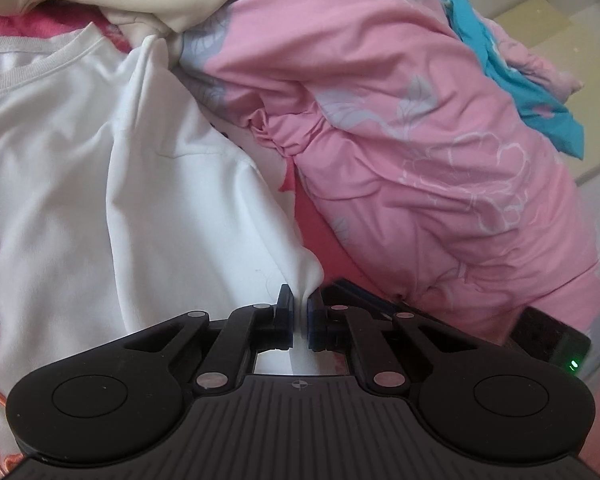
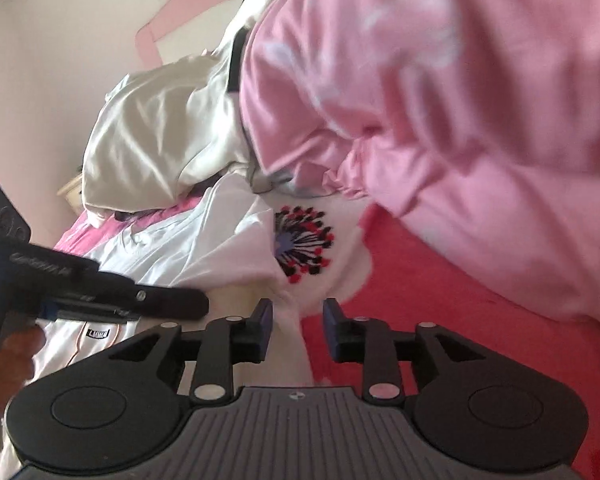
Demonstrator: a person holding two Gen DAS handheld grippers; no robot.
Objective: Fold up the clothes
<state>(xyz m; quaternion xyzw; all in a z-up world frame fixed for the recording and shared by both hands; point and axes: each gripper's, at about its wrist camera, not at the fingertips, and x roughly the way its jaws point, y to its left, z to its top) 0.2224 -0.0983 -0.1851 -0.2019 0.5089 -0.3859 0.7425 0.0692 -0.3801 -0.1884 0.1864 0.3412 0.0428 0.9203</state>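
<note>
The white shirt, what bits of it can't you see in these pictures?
- Left wrist view: the white shirt has orange lettering cut off by the left edge, unreadable.
- Its pinched corner vanishes inside the shut left gripper.
- Right wrist view: blurred; the small black label is too small to read.
- The pink quilt covers the shirt's far side.

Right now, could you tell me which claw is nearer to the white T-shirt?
Left. The left claw is pinching a fold of the white T-shirt. The right claw is open over its edge, without gripping it.
</note>
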